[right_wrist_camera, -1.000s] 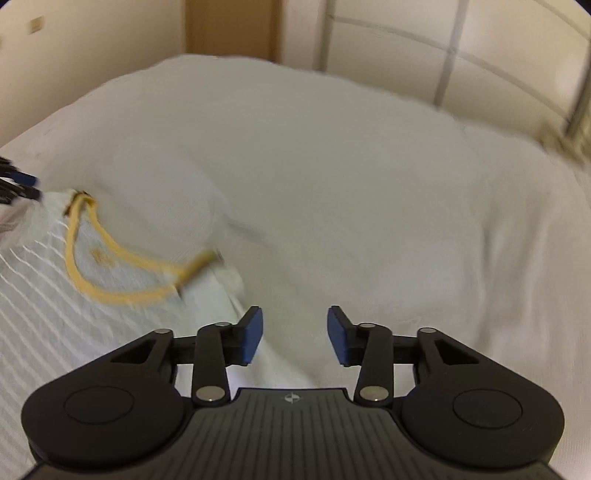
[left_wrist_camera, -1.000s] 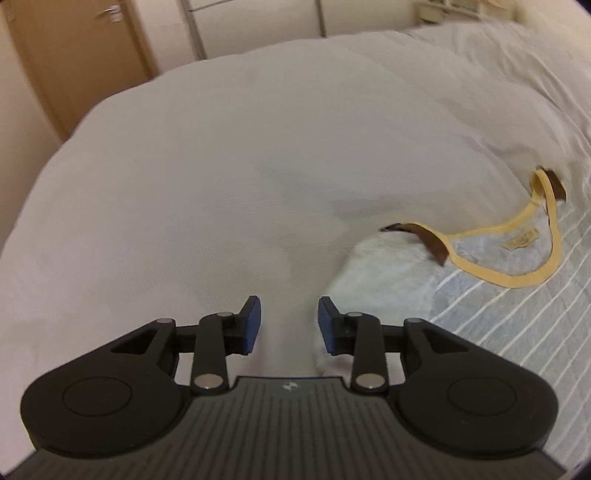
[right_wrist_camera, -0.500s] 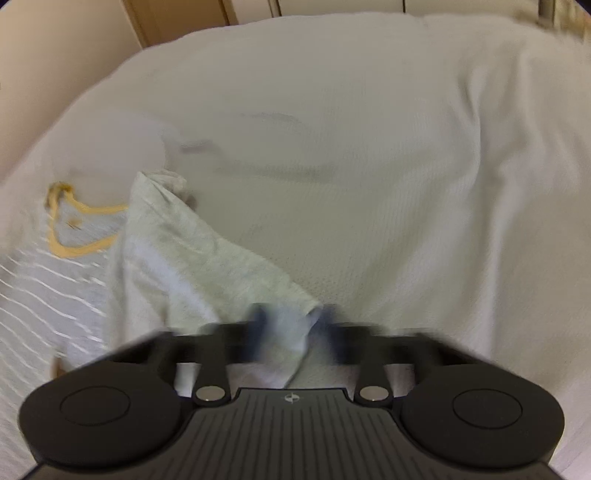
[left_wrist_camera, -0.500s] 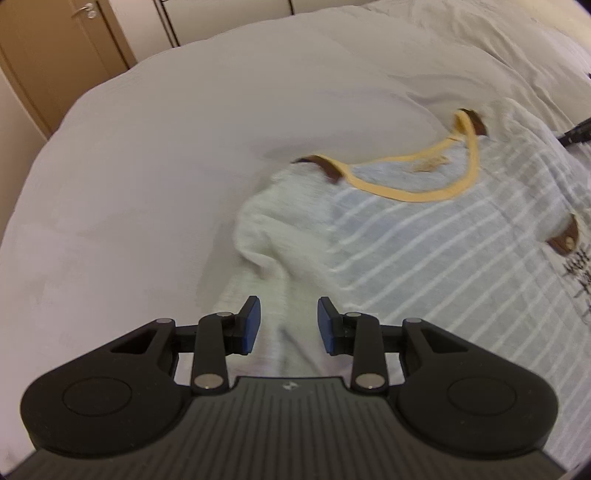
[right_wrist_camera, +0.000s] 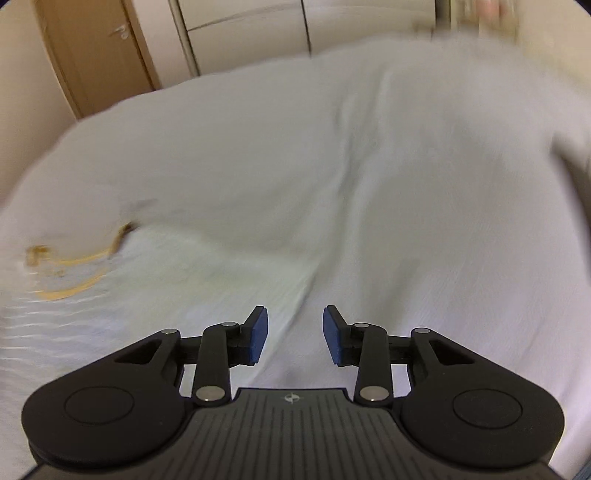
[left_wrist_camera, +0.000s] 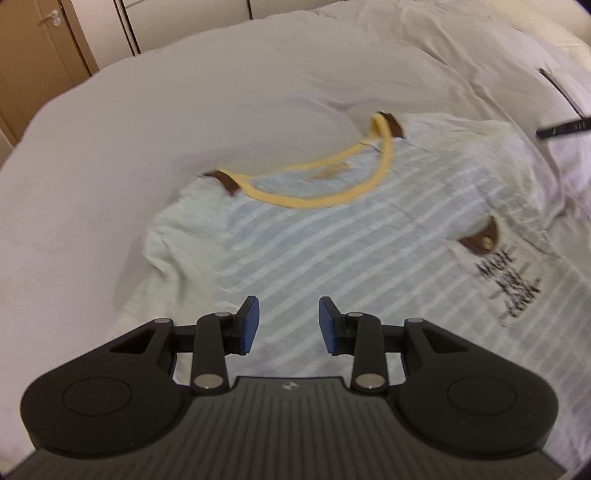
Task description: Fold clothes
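Both black two-finger grippers are wide open right now, left gripper (left_wrist_camera: 288,325) and right gripper (right_wrist_camera: 294,334), blue pads apart, nothing between the jaws.

Soft, even indoor light with faint shadows; fisheye bending darkens the corners; the right wrist view smears with motion blur.

You have a wide bed (left_wrist_camera: 155,122) under a pale, wrinkled white cover (right_wrist_camera: 332,177) filling most of both views. Behind it, at the upper left, stands a brown wooden door (right_wrist_camera: 99,48) with a metal lever handle (right_wrist_camera: 122,32) (shut, as far as you can tell). Beside the door run cream panelled wardrobe fronts (right_wrist_camera: 251,26). The light is soft and even.
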The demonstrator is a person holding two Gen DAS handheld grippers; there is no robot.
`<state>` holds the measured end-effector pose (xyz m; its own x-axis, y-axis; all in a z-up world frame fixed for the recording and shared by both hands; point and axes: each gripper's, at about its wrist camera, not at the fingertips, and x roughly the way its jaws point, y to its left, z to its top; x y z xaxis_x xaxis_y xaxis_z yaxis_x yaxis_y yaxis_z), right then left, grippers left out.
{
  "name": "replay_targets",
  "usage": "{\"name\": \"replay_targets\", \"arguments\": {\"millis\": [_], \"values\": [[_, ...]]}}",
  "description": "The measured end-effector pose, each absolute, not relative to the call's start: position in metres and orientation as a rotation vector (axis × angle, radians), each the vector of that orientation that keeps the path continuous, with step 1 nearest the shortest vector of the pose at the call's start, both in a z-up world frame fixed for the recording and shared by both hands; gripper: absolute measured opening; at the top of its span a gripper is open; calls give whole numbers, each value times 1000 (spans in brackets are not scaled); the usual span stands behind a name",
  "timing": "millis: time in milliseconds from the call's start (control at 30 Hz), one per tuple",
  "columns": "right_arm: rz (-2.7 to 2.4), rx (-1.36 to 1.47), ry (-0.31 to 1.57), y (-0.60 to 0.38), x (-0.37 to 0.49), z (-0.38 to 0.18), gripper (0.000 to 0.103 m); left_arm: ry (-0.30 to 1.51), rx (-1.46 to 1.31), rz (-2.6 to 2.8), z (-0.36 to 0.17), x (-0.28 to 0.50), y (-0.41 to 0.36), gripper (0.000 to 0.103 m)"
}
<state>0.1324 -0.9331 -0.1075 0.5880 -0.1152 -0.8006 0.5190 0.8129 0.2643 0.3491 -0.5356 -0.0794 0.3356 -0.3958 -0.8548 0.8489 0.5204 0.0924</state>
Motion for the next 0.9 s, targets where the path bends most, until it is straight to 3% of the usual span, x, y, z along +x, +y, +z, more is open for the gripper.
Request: {"name": "replay_targets", "arguments": {"millis": [133, 233, 267, 300, 367, 500, 600, 700, 800, 900], "values": [[-352, 737, 881, -913, 115, -140, 50, 929, 611, -898, -85, 328, -535, 31], [-345, 895, 845, -902, 110, -165, 48, 945, 623, -908, -87, 316, -536, 31], [-338, 941, 840, -904, 109, -170, 37, 945, 631, -911, -87, 312, -537, 32], [-340, 954, 842, -907, 108, -167, 3, 941, 639, -912, -86, 310, -537, 32], [-350, 960, 849, -911, 107, -161, 3, 929, 644, -912, -81, 308, -535, 32], [-482, 556, 939, -902, 93, -118, 2, 907, 647, -904, -73, 306, -532, 33], [-556, 385, 1043, -898, 86, -122, 8, 909, 640, -888, -70, 309, -528, 33], [-562, 455, 1015, -893, 71, -118, 11, 903, 641, -870, -63, 309, -522, 36], [-502, 501, 995, -871, 66, -109, 27, 894, 644, -834, -54, 313, -511, 39], [-421, 537, 987, -843, 70, -95, 33, 897, 638, -785, -47, 324, -492, 40]]}}
